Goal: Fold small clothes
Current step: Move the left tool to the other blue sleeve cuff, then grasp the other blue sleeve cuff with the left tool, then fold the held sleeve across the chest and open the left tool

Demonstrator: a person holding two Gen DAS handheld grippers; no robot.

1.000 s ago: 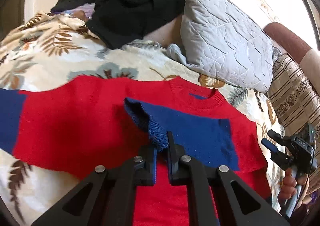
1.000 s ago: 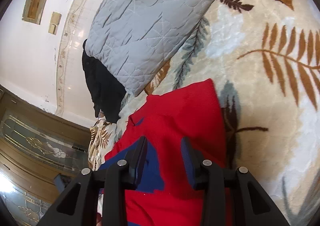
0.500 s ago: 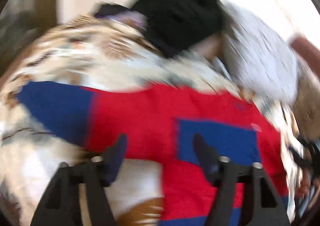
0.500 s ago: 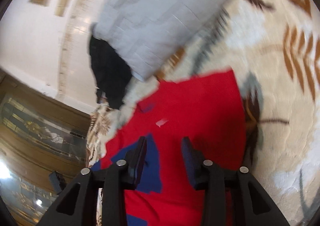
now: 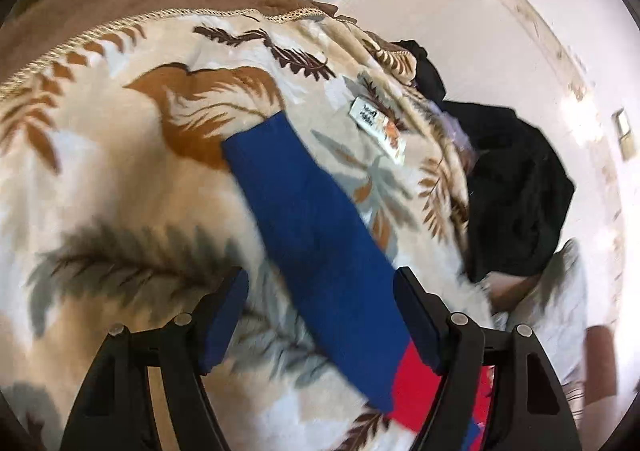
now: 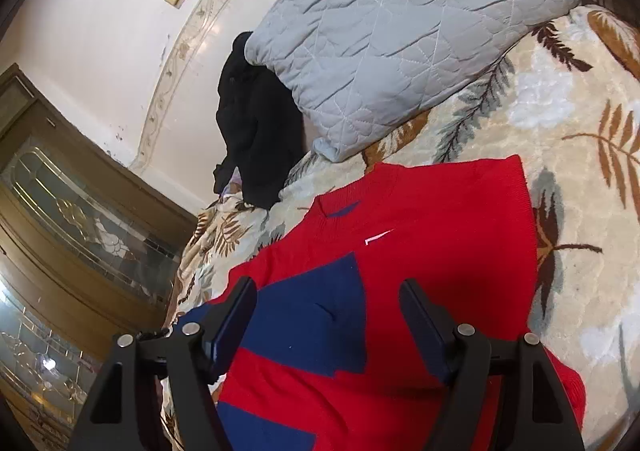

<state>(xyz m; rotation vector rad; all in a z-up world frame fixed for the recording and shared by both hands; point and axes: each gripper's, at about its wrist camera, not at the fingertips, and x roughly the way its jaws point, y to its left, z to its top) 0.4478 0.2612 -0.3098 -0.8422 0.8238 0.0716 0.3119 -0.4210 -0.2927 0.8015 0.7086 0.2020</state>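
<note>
Now, left wrist view: left claw [image 5: 320, 315] is spread wide w/ nothing clamped, above the blue sleeve [image 5: 316, 251], which lies stretched flat on the leaf-print blanket [image 5: 120, 179] and runs between the two fingers without touching the pads. Red body of the sweater [image 5: 416, 391] shows just under the right finger. A small white tag [image 5: 376, 127] sits on the blanket beside the sleeve; black clothes pile [image 5: 516, 191] farther back, well apart.

Right wrist view: right claw [image 6: 328, 315] has its jaws opening, nothing gripped, over the red sweater's chest, where the other blue sleeve [image 6: 316, 327] is folded across. Grey quilted pillow [image 6: 400, 35] lies near the collar, black pile beside it; wood-and-glass door [image 6: 72, 235] at left.
</note>
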